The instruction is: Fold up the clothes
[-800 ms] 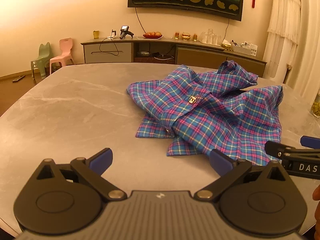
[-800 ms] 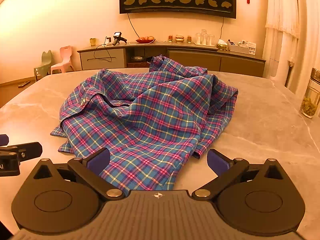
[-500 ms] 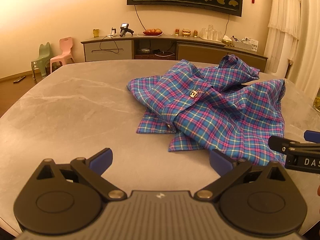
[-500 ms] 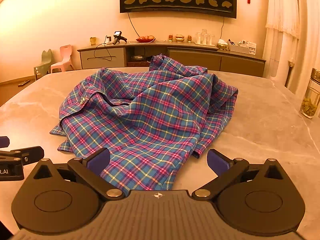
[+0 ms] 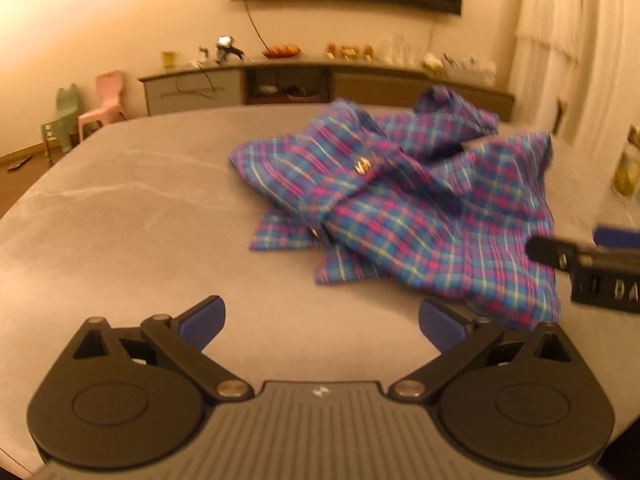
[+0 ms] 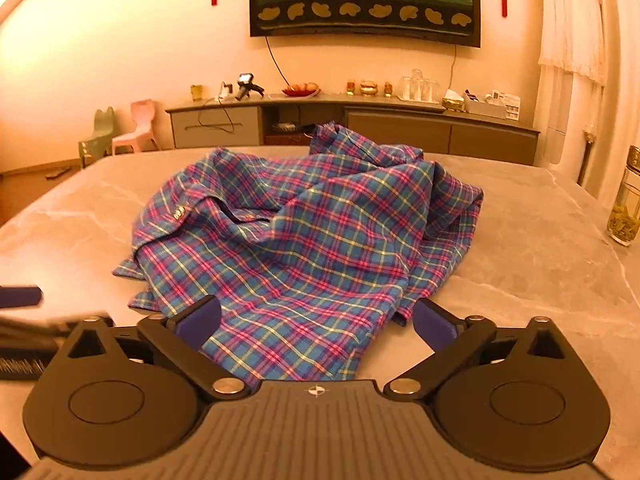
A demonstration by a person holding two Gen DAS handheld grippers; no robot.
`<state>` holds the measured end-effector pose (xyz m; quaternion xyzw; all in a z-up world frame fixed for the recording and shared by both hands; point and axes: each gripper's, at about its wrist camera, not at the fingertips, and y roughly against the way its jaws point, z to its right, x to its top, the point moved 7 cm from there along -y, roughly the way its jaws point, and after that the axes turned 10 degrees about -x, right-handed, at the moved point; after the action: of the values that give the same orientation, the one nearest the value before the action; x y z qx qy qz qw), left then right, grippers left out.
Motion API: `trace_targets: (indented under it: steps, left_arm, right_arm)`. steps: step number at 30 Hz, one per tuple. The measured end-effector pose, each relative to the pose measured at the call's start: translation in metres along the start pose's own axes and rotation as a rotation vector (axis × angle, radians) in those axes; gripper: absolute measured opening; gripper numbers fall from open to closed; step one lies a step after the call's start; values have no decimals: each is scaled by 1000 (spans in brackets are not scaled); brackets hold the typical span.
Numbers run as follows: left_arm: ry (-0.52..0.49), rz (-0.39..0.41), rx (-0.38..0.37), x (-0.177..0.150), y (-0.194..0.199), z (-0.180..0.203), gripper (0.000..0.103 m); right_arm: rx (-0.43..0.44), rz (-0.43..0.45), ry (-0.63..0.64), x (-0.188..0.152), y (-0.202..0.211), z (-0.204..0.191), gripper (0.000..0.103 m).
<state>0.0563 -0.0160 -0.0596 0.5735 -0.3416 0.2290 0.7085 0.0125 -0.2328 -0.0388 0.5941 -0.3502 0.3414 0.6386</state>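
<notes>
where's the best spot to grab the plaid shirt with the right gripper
Probably the near hem of the plaid shirt, coming in low from the front. That edge lies flat and loose on the marble table, right ahead of the open right hand-held gripper, while the middle is bunched in folds.

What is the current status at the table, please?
Left tool open, empty; right tool open above the hem. Crumpled blue-and-pink plaid shirt unfolded on grey marble table. Glass jar at right edge, clear of the shirt.
</notes>
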Motion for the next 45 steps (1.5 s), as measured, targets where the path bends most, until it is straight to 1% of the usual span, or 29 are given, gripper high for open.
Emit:
trace_targets:
  steps: [1,2,3,4,5,6,7,8,9,10,11,12,18,20,24,26,27,28,29,30,31,32,34,37,41,42,43,44,45]
  left_arm:
    - [-3,-9,-4,0,0,2,103]
    - [-5,-17,-7,0,1,3,96]
    - [-6,-16,-10,0,3,4,77]
    - [-6,-15,-13,0,4,5,61]
    - [2,-13,-15,-1,7,5,54]
    - [10,-10,-17,-1,9,5,43]
    - [8,-2,-22,-1,12,7,29]
    - [2,7,-13,-2,17,8,21]
    - [-3,14,-15,-1,20,10,5]
    - [-7,21,-18,1,23,13,1]
    - [-8,31,-15,2,27,15,1]
    - [-8,46,-6,4,33,16,0]
    - [-27,109,-4,27,65,24,0]
    - [-23,121,-5,37,69,22,0]
    - [18,107,-30,54,58,16,1]
    - [29,82,-42,61,45,15,6]
    - [27,76,-42,64,39,14,15]
    - [24,69,-37,66,34,13,32]
    - [20,62,-32,67,29,12,43]
    - [24,62,-29,68,25,10,65]
    - [27,64,-23,69,20,8,76]
    - [31,65,-17,71,15,6,79]
    - [54,53,-28,74,4,1,87]
    - [85,22,-32,80,-21,-5,95]
    - [112,-47,-51,88,-68,-6,96]
    - [110,-68,-53,90,-84,-4,93]
    - [105,-87,-62,95,-101,-4,77]
    - [99,-106,-71,99,-117,-4,63]
    - [94,-125,-80,103,-133,-4,38]
  right_arm:
    - [7,4,1,0,1,0,90]
    - [16,4,0,0,2,0,81]
    - [25,4,-1,0,3,-1,74]
    - [34,1,-3,0,4,0,58]
    - [45,-1,-3,0,5,0,44]
    - [55,-1,-3,-1,5,-1,39]
    - [65,2,-3,-1,7,0,30]
    - [70,7,-2,0,9,1,19]
    - [75,12,-2,0,12,2,15]
    - [80,22,0,1,16,3,8]
    - [86,33,1,2,20,4,1]
    - [91,44,2,3,24,5,0]
    - [126,90,-9,8,53,2,0]
    - [124,91,-17,15,61,1,0]
    - [111,92,-15,35,74,-2,0]
    - [95,91,0,41,73,1,2]
    - [79,82,2,42,68,6,6]
    - [65,74,-6,43,63,10,24]
    - [53,66,-17,44,57,14,63]
    - [37,69,-36,44,50,19,83]
    - [20,73,-56,45,43,25,103]
    - [3,78,-76,45,36,30,102]
    - [-20,39,-87,46,13,31,102]
    - [-21,-8,-120,50,-16,26,102]
    - [-20,-68,-149,55,-65,26,102]
    - [-20,-86,-153,55,-79,26,102]
    - [-19,-104,-157,55,-92,26,102]
    - [-19,-121,-162,55,-105,26,92]
    - [8,-150,-161,55,-118,22,78]
